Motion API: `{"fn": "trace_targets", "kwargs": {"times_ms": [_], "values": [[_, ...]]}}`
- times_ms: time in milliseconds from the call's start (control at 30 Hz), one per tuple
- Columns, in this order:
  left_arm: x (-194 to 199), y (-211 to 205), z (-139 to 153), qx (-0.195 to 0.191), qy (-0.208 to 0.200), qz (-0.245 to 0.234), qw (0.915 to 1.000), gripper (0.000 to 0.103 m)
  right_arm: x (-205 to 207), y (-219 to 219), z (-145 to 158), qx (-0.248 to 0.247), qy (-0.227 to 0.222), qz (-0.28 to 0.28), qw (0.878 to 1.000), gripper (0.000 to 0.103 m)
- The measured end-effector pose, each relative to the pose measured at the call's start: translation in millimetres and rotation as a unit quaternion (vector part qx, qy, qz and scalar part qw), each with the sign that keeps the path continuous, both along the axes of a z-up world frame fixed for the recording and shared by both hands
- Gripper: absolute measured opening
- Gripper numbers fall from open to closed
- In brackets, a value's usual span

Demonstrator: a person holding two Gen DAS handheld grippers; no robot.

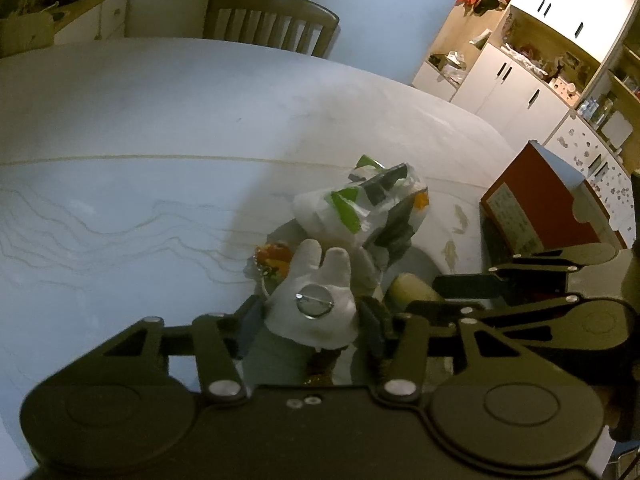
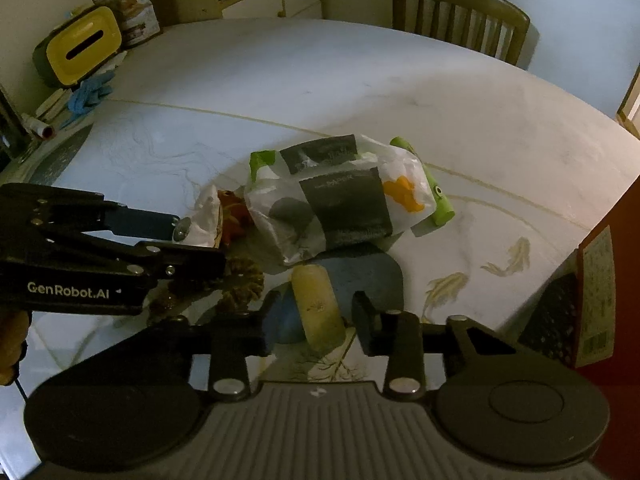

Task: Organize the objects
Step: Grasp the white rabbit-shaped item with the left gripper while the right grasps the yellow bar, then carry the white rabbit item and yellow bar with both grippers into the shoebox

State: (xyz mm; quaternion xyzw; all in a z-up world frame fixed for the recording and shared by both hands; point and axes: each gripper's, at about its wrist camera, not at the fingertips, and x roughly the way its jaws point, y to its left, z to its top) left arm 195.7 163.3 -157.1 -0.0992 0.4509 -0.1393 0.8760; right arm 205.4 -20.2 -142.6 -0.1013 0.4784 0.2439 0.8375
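Observation:
My left gripper (image 1: 310, 320) is shut on a white plush piece with a round metal pin (image 1: 312, 300), held above the table; it also shows in the right wrist view (image 2: 188, 232), gripped at the left. My right gripper (image 2: 316, 318) is open around a pale yellow cylinder (image 2: 318, 306) that lies between its fingers without touching them. A white plastic bag with dark and green patches (image 2: 340, 196) lies just beyond, also in the left wrist view (image 1: 368, 208). A green tube (image 2: 434, 190) lies behind the bag. A red-orange toy (image 2: 234, 216) lies left of the bag.
A red box (image 1: 536, 204) stands at the right table edge. A yellow tissue box (image 2: 82, 46), blue cloth (image 2: 90, 94) and a small roll sit at the far left. A wooden chair (image 2: 460, 20) stands behind the white marble table (image 2: 320, 80). A brown twisted item (image 2: 240, 284) lies near the left gripper.

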Motion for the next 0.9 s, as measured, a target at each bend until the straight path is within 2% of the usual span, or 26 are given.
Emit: {"fn": "trace_targets", "kwargs": {"times_ms": [267,567,667,900], "values": [[-0.2,0.5,3.4,-0.006,0.008,0.012,0.9999,0.048,-0.9,2.0,-0.8,0.001,-0.004,-0.001,1.0,0.023],[-7.1,-1.6,14.9,-0.005,0.007,0.022,0.9997,0.047,-7.1,-7.7,10.1,0.021,-0.008,-0.012,1.0,0.021],[-10.4,-0.9,20.8,-0.017,0.011,0.027,0.9994,0.047,-12.7,-11.9,17.0,0.026,-0.016,-0.018,0.999,0.021],[-17.4,-14.9,48.4,-0.029,0.008,0.021,0.9993,0.047,-25.8,-26.9,38.0,0.049,-0.023,-0.033,0.998,0.021]]}}
